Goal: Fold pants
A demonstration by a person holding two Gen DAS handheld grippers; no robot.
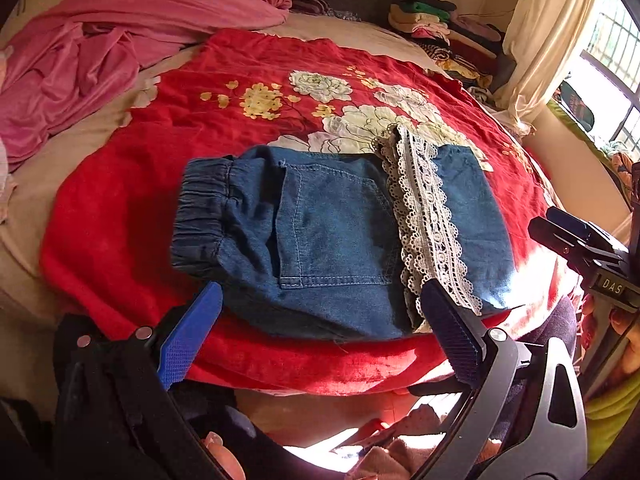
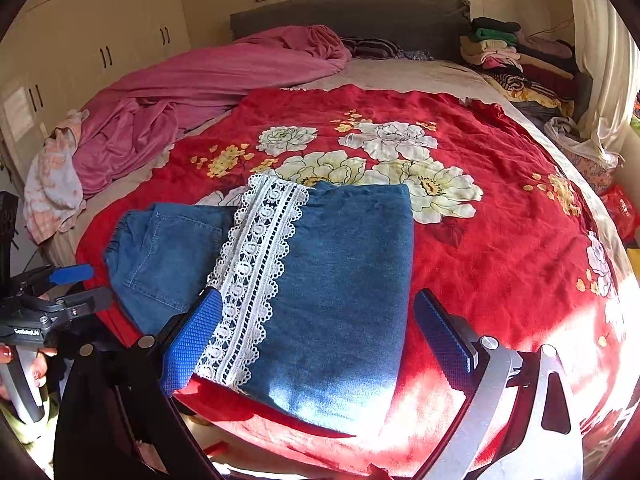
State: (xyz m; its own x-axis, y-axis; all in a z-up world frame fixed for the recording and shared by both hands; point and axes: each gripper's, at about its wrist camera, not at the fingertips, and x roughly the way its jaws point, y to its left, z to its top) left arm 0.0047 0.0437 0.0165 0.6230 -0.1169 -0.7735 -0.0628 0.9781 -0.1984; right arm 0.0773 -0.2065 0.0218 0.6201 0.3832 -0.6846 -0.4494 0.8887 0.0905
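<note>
Blue denim pants (image 1: 332, 236) lie folded on a red floral blanket (image 1: 120, 216), elastic waistband at the left, a white lace trim band (image 1: 424, 216) across the folded leg. My left gripper (image 1: 320, 300) is open and empty, hovering over the near edge of the pants. In the right wrist view the pants (image 2: 332, 280) and lace band (image 2: 256, 272) sit just ahead of my right gripper (image 2: 316, 308), which is open and empty over the near edge. The right gripper also shows in the left view (image 1: 576, 240), and the left gripper in the right view (image 2: 68, 284).
A rumpled pink sheet (image 2: 208, 84) lies at the back left of the bed. Stacked folded clothes (image 2: 516, 60) sit at the back right by the headboard (image 2: 348, 12). A curtain (image 1: 548, 36) and window are at right. White wardrobes (image 2: 100, 40) stand at left.
</note>
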